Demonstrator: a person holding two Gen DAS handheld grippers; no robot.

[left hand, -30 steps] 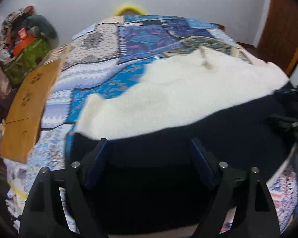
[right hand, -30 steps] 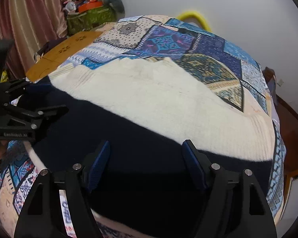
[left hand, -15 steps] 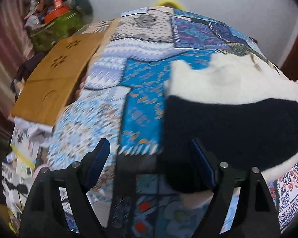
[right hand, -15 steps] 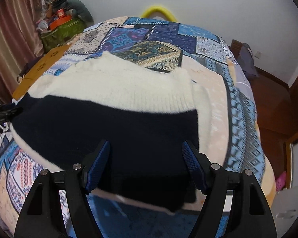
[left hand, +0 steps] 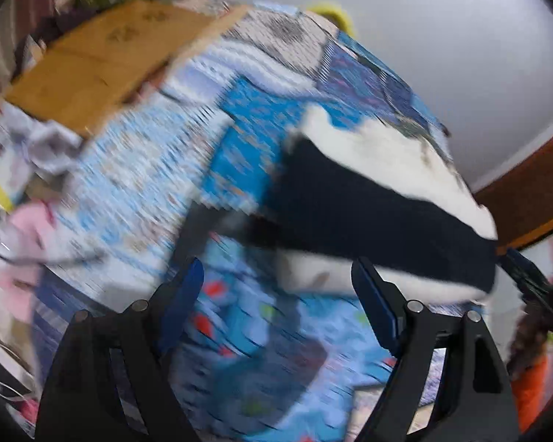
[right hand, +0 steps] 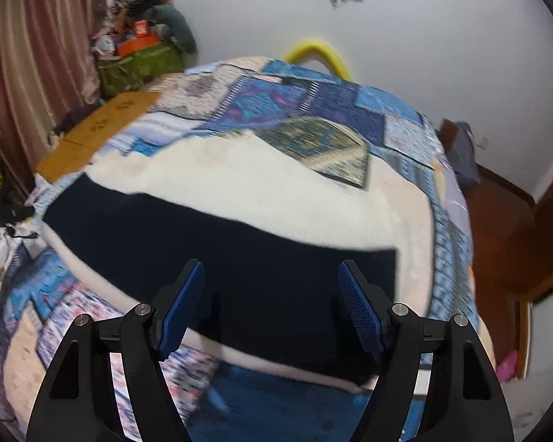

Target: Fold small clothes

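A folded white sweater with a wide navy band (right hand: pixel 221 243) lies flat on the patchwork bedspread (right hand: pixel 313 107). My right gripper (right hand: pixel 271 294) hangs open just above the navy band near the sweater's front edge, with nothing between its blue pads (right hand: pixel 357 305). In the blurred left wrist view the sweater (left hand: pixel 368 191) sits to the right. My left gripper (left hand: pixel 276 287) is open over bare bedspread (left hand: pixel 136 184) beside the sweater's left end. A dark shape at that view's far right edge may be the other gripper.
A wooden board (right hand: pixel 92 136) leans along the bed's left side, and a green bag piled with clutter (right hand: pixel 140 62) stands behind it. A yellow curved thing (right hand: pixel 317 51) shows past the far edge. A brown door (right hand: pixel 516 239) is at the right. Pink cloth (left hand: pixel 25 228) lies left.
My left gripper has swung left off the sweater and rolled, so the sweater now sits to its right. My right gripper has drawn back and risen a little. Both stayed open.
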